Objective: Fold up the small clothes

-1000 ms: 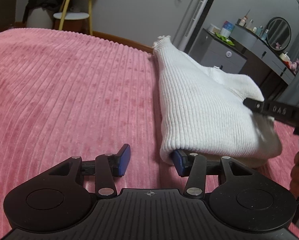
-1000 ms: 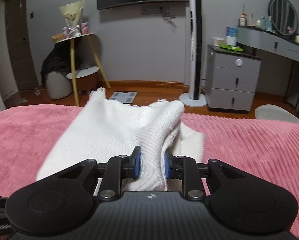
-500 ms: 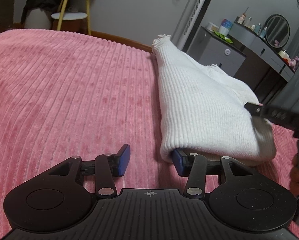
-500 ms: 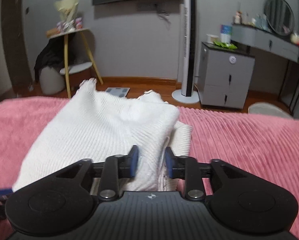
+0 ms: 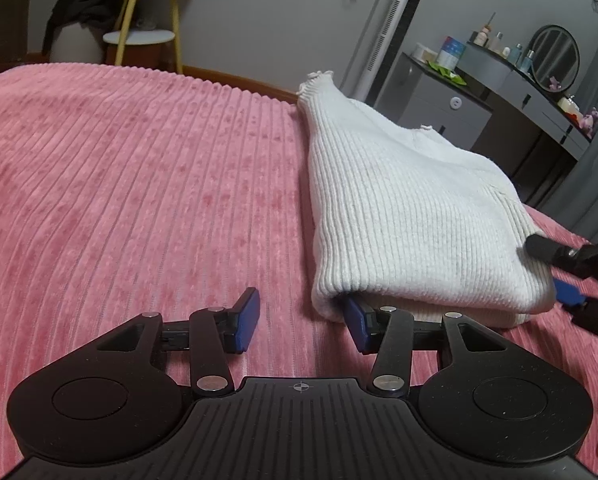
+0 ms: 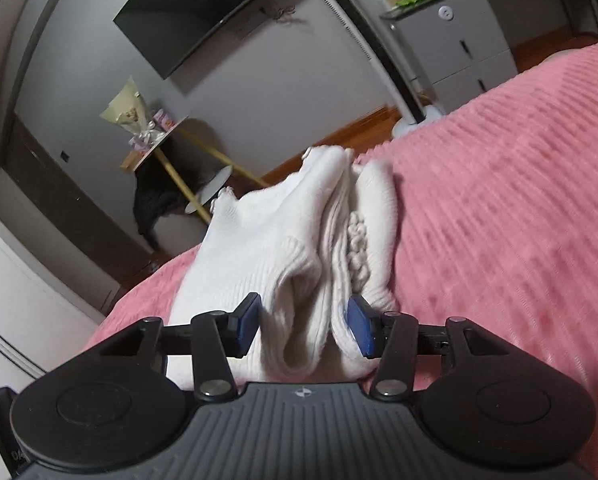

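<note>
A white ribbed knit sweater point(image 5: 403, 216) lies folded on the pink bedspread point(image 5: 139, 184). My left gripper point(image 5: 303, 322) is open at its near left corner; the right fingertip touches the folded edge and the left one is over bare bedspread. My right gripper point(image 6: 303, 326) is open, its jaws wide on either side of the sweater's point(image 6: 295, 256) thick folded end without pinching it. It also shows in the left wrist view point(image 5: 563, 276) at the sweater's right edge.
The pink ribbed bedspread point(image 6: 499, 208) spreads wide to the left and right of the sweater. Beyond the bed are a grey cabinet point(image 5: 439, 108), a tower fan point(image 5: 395, 20), a dresser with mirror point(image 5: 555, 60) and a yellow-legged side table point(image 5: 139, 36).
My right gripper has opened and let go of the sweater fold, which has dropped flat onto the bed. The right wrist view has tilted. My left gripper has stayed put.
</note>
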`<state>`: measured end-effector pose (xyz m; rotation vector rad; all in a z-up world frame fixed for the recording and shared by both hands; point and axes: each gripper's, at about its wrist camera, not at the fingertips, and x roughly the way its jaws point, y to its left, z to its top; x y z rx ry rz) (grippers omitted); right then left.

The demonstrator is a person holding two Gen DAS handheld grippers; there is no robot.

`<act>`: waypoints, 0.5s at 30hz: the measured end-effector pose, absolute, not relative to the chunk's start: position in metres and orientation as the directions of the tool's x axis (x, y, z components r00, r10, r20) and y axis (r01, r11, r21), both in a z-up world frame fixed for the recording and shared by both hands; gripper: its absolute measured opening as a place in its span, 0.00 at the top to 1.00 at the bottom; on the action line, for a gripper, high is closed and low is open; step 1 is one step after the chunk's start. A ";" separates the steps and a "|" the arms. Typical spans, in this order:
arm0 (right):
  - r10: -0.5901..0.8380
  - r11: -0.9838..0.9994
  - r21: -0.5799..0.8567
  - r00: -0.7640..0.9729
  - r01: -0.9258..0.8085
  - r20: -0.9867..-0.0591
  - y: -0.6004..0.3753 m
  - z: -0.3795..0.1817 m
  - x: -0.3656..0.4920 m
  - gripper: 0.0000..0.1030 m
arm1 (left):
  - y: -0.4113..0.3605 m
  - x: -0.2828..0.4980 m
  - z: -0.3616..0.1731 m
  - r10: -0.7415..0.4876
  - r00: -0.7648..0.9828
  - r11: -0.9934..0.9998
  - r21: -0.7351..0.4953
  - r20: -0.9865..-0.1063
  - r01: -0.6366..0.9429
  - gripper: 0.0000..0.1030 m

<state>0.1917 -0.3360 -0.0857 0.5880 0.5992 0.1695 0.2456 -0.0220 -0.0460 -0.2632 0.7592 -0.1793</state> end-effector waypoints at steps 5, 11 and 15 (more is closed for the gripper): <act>0.405 0.737 0.676 0.799 0.001 -0.444 -0.351 -0.089 0.194 0.53 | -0.026 0.245 -0.047 -0.238 0.719 0.959 -0.275 -0.653 0.069 0.50; 0.434 0.646 0.760 0.789 0.064 -0.435 -0.362 -0.104 0.195 0.66 | -0.026 0.245 -0.047 -0.236 0.721 0.960 -0.271 -0.651 0.069 0.49; 0.473 0.612 0.788 0.767 0.067 -0.433 -0.360 -0.111 0.207 0.66 | -0.026 0.246 -0.048 -0.241 0.721 0.958 -0.279 -0.650 0.069 0.48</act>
